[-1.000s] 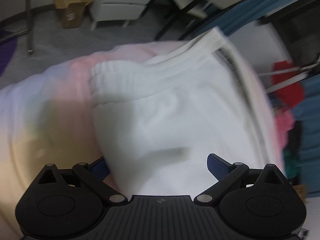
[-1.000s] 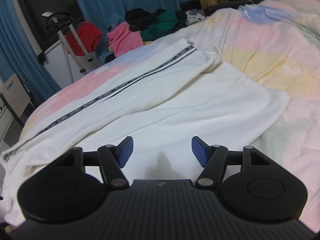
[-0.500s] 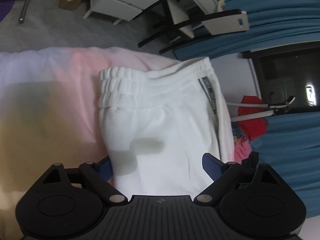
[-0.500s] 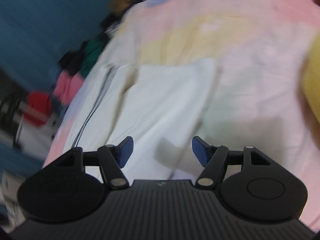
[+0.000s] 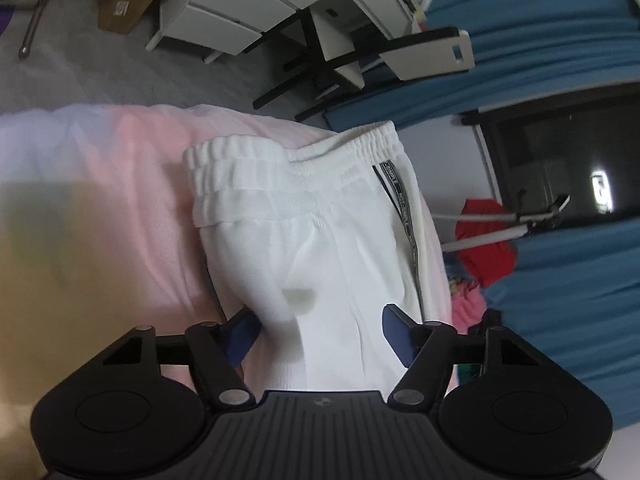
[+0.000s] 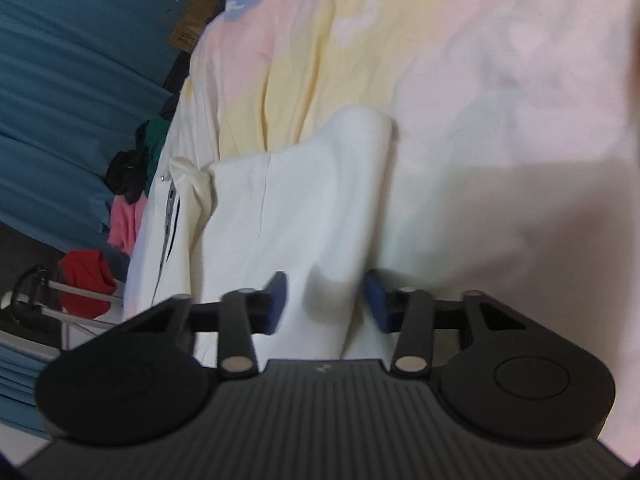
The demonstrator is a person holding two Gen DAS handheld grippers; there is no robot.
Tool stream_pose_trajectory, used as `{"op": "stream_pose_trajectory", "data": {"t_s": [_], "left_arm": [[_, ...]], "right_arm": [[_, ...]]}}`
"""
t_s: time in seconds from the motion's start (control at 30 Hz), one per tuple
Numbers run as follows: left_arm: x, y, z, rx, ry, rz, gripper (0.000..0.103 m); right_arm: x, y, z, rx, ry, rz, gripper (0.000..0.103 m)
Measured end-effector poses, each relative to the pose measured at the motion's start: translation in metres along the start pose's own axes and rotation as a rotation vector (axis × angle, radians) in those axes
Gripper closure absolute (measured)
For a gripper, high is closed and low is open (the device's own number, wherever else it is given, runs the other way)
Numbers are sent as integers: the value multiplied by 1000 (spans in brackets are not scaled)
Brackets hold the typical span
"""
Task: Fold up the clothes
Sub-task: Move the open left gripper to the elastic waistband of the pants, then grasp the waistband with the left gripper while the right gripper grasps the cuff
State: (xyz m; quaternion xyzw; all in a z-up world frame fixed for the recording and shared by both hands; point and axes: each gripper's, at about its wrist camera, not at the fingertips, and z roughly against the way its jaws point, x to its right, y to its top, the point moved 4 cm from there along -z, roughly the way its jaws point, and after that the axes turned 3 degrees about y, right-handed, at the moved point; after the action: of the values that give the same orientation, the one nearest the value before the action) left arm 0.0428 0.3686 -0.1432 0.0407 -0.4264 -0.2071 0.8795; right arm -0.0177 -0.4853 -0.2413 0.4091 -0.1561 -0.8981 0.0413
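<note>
White trousers (image 5: 320,240): lying on the pastel bedspread (image 5: 120,220), elastic waistband (image 5: 288,164) at the far end from the left gripper (image 5: 320,332), dark side stripe (image 5: 404,208) along one edge. Left gripper: jaws spread, straddling the trousers' folded edge, not clamped. Right gripper (image 6: 326,302): jaws parted around a trouser leg (image 6: 300,220) lying on the bedspread, not clamped. Beyond the trousers: pile of clothes (image 6: 128,184), blue curtain (image 6: 60,60).
</note>
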Motion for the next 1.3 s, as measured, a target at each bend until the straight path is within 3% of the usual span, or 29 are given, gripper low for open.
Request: {"op": "stream_pose_trajectory", "data": {"t_s": [0.03, 0.1, 0.13, 0.2, 0.33, 0.63, 0.73, 0.9, 0.97, 1.1, 1.2, 1.3], "left_arm": [[0, 1, -1, 3, 0, 3, 42], [-1, 2, -2, 10, -1, 9, 55], [-1, 3, -3, 13, -2, 12, 59], [-1, 4, -5, 20, -3, 17, 80], [3, 6, -1, 52, -19, 2, 92], [24, 24, 35, 107, -132, -30, 96], [50, 38, 25, 106, -153, -36, 96], [93, 61, 7, 104, -189, -47, 96], [112, 70, -8, 110, -202, -46, 96], [153, 85, -79, 153, -210, -44, 95], [178, 95, -142, 154, -155, -62, 95], [202, 96, -206, 153, -39, -191, 95]], "right_arm": [[0, 3, -2, 21, -14, 25, 81], [1, 8, -4, 61, -38, 70, 94], [2, 10, -5, 78, -36, 77, 96], [-2, 13, 2, 119, -11, 79, 97], [-22, 19, 25, 218, 36, 119, 97], [-38, 35, 62, 309, 91, 129, 98], [-61, 40, 61, 325, 97, 175, 98], [-134, 58, 44, 375, 130, 280, 98], [-175, 64, 24, 392, 133, 357, 98], [-250, 70, -38, 409, 118, 473, 98], [-289, 65, -106, 398, 60, 552, 98], [-304, 58, -179, 361, -8, 598, 98]]}}
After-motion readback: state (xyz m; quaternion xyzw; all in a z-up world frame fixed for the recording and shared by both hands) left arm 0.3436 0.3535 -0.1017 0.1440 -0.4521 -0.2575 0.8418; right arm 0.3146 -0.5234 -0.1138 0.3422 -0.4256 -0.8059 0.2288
